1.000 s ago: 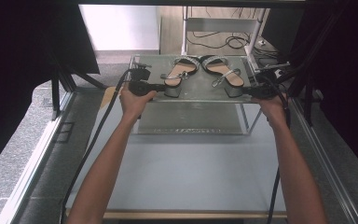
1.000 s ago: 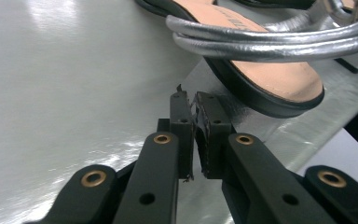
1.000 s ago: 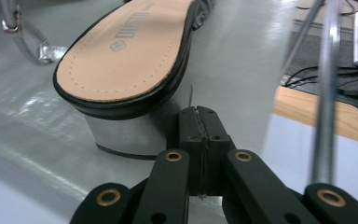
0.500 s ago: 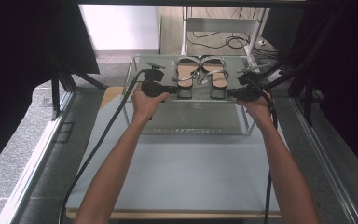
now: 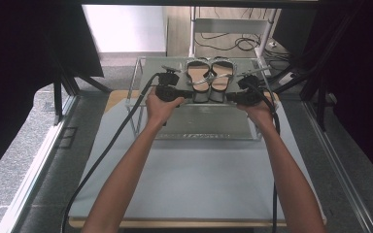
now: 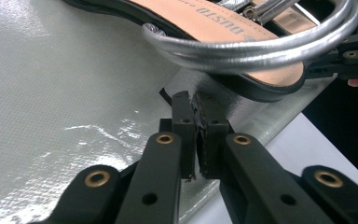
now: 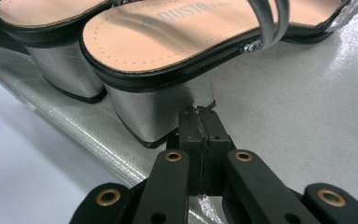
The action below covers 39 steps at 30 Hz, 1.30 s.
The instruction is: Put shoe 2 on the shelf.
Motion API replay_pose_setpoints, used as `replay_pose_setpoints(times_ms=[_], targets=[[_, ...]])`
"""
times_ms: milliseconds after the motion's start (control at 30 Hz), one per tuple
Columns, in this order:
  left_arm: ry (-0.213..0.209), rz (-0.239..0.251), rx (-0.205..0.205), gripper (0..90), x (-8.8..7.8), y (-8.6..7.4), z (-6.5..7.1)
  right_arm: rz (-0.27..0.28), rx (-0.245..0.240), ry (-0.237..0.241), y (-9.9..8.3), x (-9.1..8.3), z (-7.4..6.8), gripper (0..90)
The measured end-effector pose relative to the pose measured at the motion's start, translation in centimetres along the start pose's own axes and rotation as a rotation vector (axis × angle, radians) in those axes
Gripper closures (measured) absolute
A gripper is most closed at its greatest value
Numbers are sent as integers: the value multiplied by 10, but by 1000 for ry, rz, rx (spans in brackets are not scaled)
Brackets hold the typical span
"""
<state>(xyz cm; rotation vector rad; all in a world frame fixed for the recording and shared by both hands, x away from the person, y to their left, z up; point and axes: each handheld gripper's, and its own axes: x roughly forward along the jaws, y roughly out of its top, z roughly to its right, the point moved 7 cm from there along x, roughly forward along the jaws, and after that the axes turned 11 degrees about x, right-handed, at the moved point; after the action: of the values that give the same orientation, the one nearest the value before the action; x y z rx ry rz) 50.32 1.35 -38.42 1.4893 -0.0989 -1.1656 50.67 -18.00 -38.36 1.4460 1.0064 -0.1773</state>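
From the high view, a wire-framed shelf (image 5: 199,119) stands on the table (image 5: 194,179), a pair of sandals (image 5: 209,77) side by side at its far middle, the left gripper (image 5: 187,93) and right gripper (image 5: 232,97) flanking the heels. The gripper views add what that view blurs: the left gripper (image 6: 196,105) has its jaws pressed together against a silver heel beneath a silver strap (image 6: 242,44); the right gripper (image 7: 199,119), likewise closed, touches the block heel (image 7: 154,109). The toes are cut off.

Grey floor (image 5: 19,165), cables on wood floor (image 5: 233,41) behind, dark curtains (image 5: 24,53) both sides.
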Motion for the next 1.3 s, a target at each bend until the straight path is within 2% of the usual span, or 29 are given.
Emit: replay_pose_setpoints(times_ms=[100, 233, 300, 500, 567, 633, 700, 733, 767, 900, 933, 967, 1033, 1100, 1133, 1167, 1200, 1233, 1300], targets=[[5, -6, 12, 863, -1, -1, -2, 1, 7, -2, 0, 0, 0, 894], [12, -1, 12, 732, -2, -2, -6, 1, 8, 3, -1, -2, 1, 839], [23, 17, 16, 699, -6, -5, -9, 15, 13, 14, -1, -5, 1, 828], [32, 53, 51, 645, -25, -13, -13, 45, -22, 19, -9, -20, 0, 748], [30, 60, 57, 634, -30, -15, -12, 53, -23, 24, -11, -23, 0, 730], [13, 82, 64, 623, -46, -24, -9, 75, -24, 32, -17, -34, -1, 703], [10, 90, 66, 622, -49, -26, -8, 84, -21, 43, -23, -39, -2, 686], [-2, 91, 84, 617, -59, -35, -6, 91, -23, 53, -27, -43, -2, 673], [-3, 99, 80, 616, -62, -39, -5, 97, -23, 56, -30, -45, -3, 662], [-22, 106, 79, 604, -70, -50, -3, 114, -28, 65, -41, -51, -3, 632], [-38, 108, 86, 600, -76, -61, 1, 122, -30, 76, -49, -54, -3, 610], [-38, 108, 86, 596, -76, -61, 1, 122, -30, 76, -49, -54, -3, 610], [-55, 113, 96, 586, -85, -77, 5, 140, -31, 95, -62, -58, -3, 578], [-58, 111, 102, 566, -87, -81, 6, 146, -32, 101, -67, -59, -3, 564], [-62, 110, 117, 554, -93, -96, 10, 155, -37, 114, -79, -60, -3, 542], [-63, 107, 125, 544, -95, -102, 11, 158, -37, 120, -85, -60, -3, 534], [-63, 107, 125, 533, -95, -102, 11, 158, -37, 120, -85, -60, -3, 534], [-70, 97, 136, 518, -98, -117, 14, 164, -35, 133, -101, -61, -2, 517], [-71, 98, 136, 504, -100, -132, 15, 165, -31, 145, -113, -61, -1, 508]])
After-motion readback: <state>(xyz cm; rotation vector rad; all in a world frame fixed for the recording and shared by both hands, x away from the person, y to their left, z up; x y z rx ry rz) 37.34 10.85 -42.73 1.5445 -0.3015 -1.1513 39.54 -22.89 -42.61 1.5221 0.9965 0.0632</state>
